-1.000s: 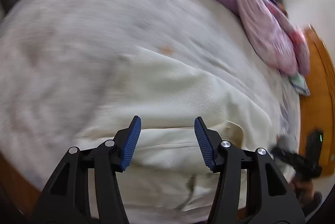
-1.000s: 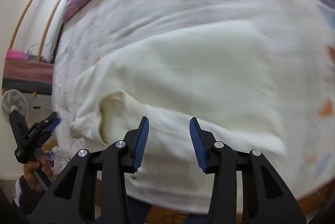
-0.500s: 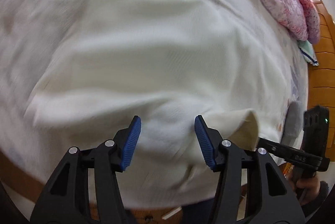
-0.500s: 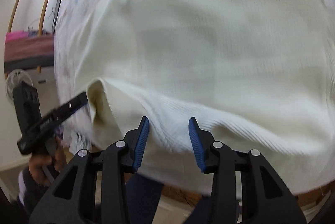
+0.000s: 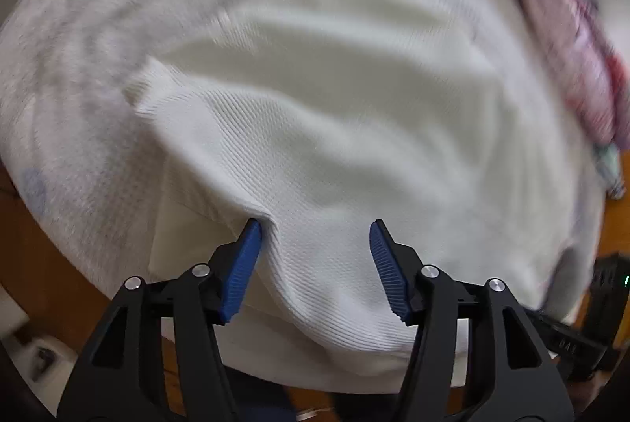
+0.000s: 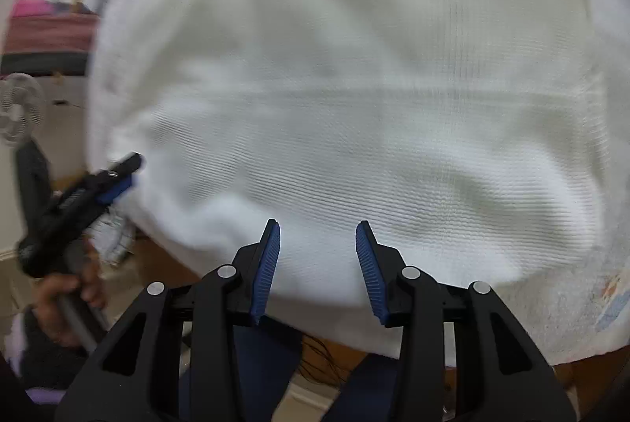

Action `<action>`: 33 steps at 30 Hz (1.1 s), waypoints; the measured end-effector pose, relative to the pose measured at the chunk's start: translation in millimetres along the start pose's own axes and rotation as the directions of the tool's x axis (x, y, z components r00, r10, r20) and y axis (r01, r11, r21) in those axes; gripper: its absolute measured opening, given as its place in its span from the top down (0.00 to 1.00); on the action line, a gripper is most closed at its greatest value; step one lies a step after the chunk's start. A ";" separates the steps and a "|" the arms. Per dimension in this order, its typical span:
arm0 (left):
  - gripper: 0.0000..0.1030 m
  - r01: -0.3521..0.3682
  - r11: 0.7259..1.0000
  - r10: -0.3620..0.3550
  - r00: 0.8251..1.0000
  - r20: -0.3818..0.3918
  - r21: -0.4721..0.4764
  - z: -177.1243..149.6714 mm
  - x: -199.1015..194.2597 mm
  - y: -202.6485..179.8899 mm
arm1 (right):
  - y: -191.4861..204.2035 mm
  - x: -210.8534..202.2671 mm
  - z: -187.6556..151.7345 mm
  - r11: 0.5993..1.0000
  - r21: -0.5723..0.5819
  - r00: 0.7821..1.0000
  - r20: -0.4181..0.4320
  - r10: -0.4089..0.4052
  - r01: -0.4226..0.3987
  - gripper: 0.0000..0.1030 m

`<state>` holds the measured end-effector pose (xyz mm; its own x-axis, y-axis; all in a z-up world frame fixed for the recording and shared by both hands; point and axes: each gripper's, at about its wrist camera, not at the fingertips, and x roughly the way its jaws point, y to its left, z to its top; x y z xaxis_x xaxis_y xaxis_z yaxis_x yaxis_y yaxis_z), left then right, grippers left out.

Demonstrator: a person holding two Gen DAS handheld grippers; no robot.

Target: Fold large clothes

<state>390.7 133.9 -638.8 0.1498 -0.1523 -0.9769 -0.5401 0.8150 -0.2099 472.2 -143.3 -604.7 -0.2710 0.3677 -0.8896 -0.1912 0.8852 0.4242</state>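
item: cream knit garment (image 5: 354, 106), large, ribbed weave, spread on a bed (image 5: 78, 47) with a pale printed sheet; its near hem hangs at the bed's front edge, under both tools.

left gripper (image 5: 315, 256): jaws apart and opening. a raised fold of the knit lies between the pads; the left pad (image 5: 240, 264) touches the crease where the cloth tucks under, the right pad stands clear of it. not pressed from both sides, so not held. a folded-under corner of the garment lies just left of the jaws, beyond it bare sheet.

right gripper (image 6: 318, 264): jaws apart, steady. the hem passes under and just ahead of the tips; whether the cloth sits between the pads or below them cannot be told. nothing clamped.

relation that counts: the garment lies ahead of both pairs of jaws, its near hem running crosswise, left to right, from one gripper to the other. judged, each tool takes its own end of that hem; the left is nearer a grip, with cloth already bunched between its pads.

far right of the left jaws: pink quilt (image 5: 571, 47), well apart from the garment.
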 end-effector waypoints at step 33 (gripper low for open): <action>0.33 0.265 0.941 -0.272 0.962 -0.006 -0.212 17.8 -0.3 130.5 | 61.6 52.7 96.7 0.987 0.146 0.978 0.182 -0.097 0.071 0.98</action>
<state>334.9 250.2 -665.2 0.2858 -0.3720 -0.8831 -0.6439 0.6080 -0.4645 537.4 -41.8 -641.8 -0.0749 0.3258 -0.9425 -0.0702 0.9411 0.3309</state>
